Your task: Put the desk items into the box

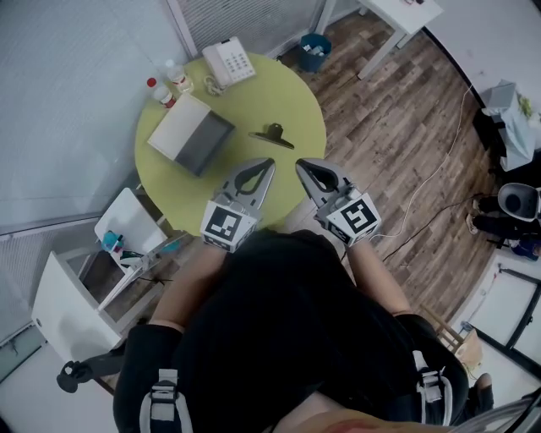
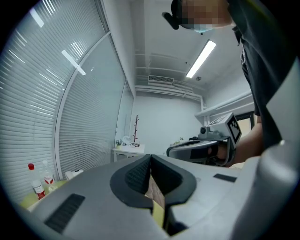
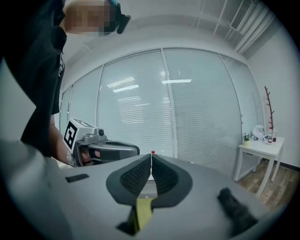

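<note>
A round yellow-green table [image 1: 296, 101] holds an open grey-and-white box [image 1: 190, 134], a black binder clip [image 1: 272, 135], a white telephone [image 1: 229, 61] and two small red-capped bottles [image 1: 162, 91]. My left gripper [image 1: 268, 163] and right gripper [image 1: 302, 164] hover side by side over the table's near edge, both pointing at the clip, which lies just beyond their tips. Both are shut with nothing between the pads. In the left gripper view the left gripper [image 2: 150, 157] is shut, with the bottles [image 2: 38, 187] at lower left. In the right gripper view the right gripper [image 3: 151, 158] is shut, with the clip [image 3: 236, 211] at lower right.
A blue bin [image 1: 315, 51] and a white side table [image 1: 397, 17] stand beyond the round table. A white cabinet with an open drawer [image 1: 127, 224] sits at the table's left. Cables trail over the wooden floor [image 1: 423, 182] on the right. Window blinds line the far wall.
</note>
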Motion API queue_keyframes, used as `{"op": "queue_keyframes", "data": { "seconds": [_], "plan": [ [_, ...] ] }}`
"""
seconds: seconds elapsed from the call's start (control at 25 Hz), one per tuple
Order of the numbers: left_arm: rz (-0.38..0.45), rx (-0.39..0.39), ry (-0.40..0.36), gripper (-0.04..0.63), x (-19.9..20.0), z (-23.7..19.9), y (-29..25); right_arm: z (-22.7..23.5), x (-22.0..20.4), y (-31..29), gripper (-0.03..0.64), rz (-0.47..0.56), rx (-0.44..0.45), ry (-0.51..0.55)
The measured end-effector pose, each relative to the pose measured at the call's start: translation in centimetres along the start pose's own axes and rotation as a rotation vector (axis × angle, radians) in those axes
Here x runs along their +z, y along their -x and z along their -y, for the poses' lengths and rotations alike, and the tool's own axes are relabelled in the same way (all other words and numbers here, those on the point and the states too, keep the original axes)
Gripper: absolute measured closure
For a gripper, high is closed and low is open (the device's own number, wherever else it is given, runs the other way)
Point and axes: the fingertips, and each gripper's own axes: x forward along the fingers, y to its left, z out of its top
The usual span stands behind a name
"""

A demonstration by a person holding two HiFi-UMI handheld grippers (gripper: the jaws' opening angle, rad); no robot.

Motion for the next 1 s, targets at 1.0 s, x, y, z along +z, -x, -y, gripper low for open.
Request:
{"op": "queue_keyframes", "data": {
  "seconds": [1.0],
  "plan": [
    [-0.005, 0.480, 0.079, 0.584, -0.8, -8.7, -5.9, 9.6, -3.3, -9.5, 0.600, -0.158, 0.470, 0.083]
  ]
}}
